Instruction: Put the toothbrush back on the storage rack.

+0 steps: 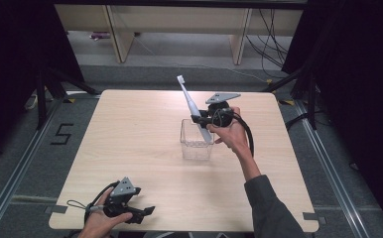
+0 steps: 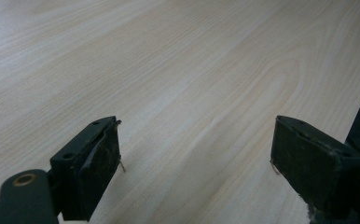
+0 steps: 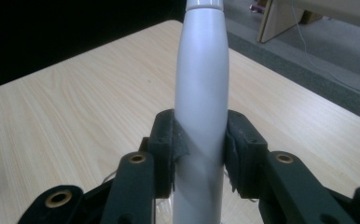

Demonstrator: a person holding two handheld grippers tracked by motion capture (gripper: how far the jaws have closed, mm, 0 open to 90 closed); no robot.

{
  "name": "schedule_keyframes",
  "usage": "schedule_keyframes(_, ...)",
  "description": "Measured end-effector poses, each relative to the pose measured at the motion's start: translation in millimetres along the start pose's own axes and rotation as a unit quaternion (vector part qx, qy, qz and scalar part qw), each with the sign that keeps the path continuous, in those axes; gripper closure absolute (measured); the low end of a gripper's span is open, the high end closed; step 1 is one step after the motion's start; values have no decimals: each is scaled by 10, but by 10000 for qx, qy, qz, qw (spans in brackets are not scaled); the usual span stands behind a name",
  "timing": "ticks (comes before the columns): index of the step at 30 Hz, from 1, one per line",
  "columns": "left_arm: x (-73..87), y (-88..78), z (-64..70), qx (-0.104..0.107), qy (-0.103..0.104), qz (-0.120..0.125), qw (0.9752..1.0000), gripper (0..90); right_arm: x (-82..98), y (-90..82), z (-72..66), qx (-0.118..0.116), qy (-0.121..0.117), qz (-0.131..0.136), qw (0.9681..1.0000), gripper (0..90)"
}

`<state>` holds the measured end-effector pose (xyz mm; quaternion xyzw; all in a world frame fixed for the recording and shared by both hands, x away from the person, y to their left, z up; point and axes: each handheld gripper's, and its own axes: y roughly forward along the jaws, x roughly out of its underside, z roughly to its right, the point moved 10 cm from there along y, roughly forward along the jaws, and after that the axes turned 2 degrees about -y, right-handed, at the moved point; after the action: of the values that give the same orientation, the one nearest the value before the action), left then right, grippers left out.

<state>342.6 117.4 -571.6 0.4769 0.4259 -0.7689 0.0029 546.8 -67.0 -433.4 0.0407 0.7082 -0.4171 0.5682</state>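
Right gripper (image 1: 199,119) up over mid-table, jaws clamped tight on both sides of an electric toothbrush (image 1: 191,105) handle, right hand (image 1: 233,133) wrapped round its body, forearm reaching fwd. Left gripper (image 1: 147,212) low at near edge, jaws spread wide w/ nothing between, left hand (image 1: 100,223) gripping it.

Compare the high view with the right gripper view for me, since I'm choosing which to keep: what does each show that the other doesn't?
High view alone: the toothbrush whole, bristles up and tilted, its lower end in the clear container; the left gripper open near the table's front edge; both hands.

Right gripper view alone: the black fingers pressed on both sides of the handle.

Both: the right gripper shut on the toothbrush, over the wooden table.
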Motion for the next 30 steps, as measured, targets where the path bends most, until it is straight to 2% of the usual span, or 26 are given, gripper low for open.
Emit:
schedule_keyframes(2, 5, -3, 0, 9, 24, -26, 10000, 149, 33, 45, 23, 59, -103, -12, 9999, 664)
schedule_keyframes(3, 5, -3, -3, -3, 25, -25, 10000, 149, 60, 72, 1, 25, 43, -35, 10000, 664)
schedule_keyframes(4, 2, -1, 1, 3, 1, -9, 10000, 149, 77, 90, 20, 54, -75, -58, 9999, 664)
schedule_keyframes(5, 5, -4, 0, 9, 25, -26, 10000, 149, 110, 102, 6, 37, -30, -147, 9999, 664)
schedule_keyframes(7, 5, -2, 0, 10, 20, -26, 10000, 149, 147, 151, 10, 51, -152, -210, 9997, 664)
schedule_keyframes(9, 5, -2, 1, 10, 21, -26, 10000, 149, 183, 168, 3, 98, -66, -307, 9995, 664)
schedule_keyframes(10, 5, -2, 2, 12, 17, -24, 10000, 149, 190, 189, 17, 122, -176, -295, 9993, 664)
schedule_keyframes(11, 6, -1, 1, 12, 18, -25, 10000, 149, 206, 210, 2, 145, -78, -312, 9994, 664)
schedule_keyframes(13, 4, -1, 1, 5, 21, -16, 10000, 149, 249, 228, 5, 155, -178, -448, 9987, 664)
schedule_keyframes(14, 4, 4, -9, -32, 35, -13, 10000, 149, 250, 265, 15, 223, -229, -350, 9989, 664)
schedule_keyframes(15, 4, 0, 0, -7, 35, -32, 10000, 149, 278, 252, 4, 146, -270, -504, 9983, 664)
schedule_keyframes(18, 2, 5, 9, 8, 4, -6, 10000, 149, 323, 281, -11, 160, -255, -619, 9976, 664)
schedule_keyframes(19, -5, 8, 20, 33, -35, 36, 10000, 149, 334, 309, -24, 189, -325, -635, 9973, 664)
schedule_keyframes(21, -9, 7, 20, 33, -45, 49, 10000, 149, 331, 328, -33, 225, -258, -588, 9977, 664)
schedule_keyframes(22, 7, 2, -10, -38, 31, -45, 10000, 149, 357, 325, -38, 211, -314, -743, 9965, 664)
schedule_keyframes(24, 4, 2, 7, 5, 16, -25, 10000, 149, 377, 360, -62, 264, -220, -773, 9964, 664)
schedule_keyframes(28, -8, 6, 21, 34, -41, 44, 10000, 149, 384, 375, -66, 245, -378, -826, 9956, 664)
schedule_keyframes(29, -5, 6, 20, 39, -36, 31, 10000, 149, 388, 387, -85, 257, -270, -813, 9960, 664)
schedule_keyframes(30, -6, 7, 20, 38, -33, 37, 10000, 149, 397, 383, -88, 224, -292, -882, 9954, 664)
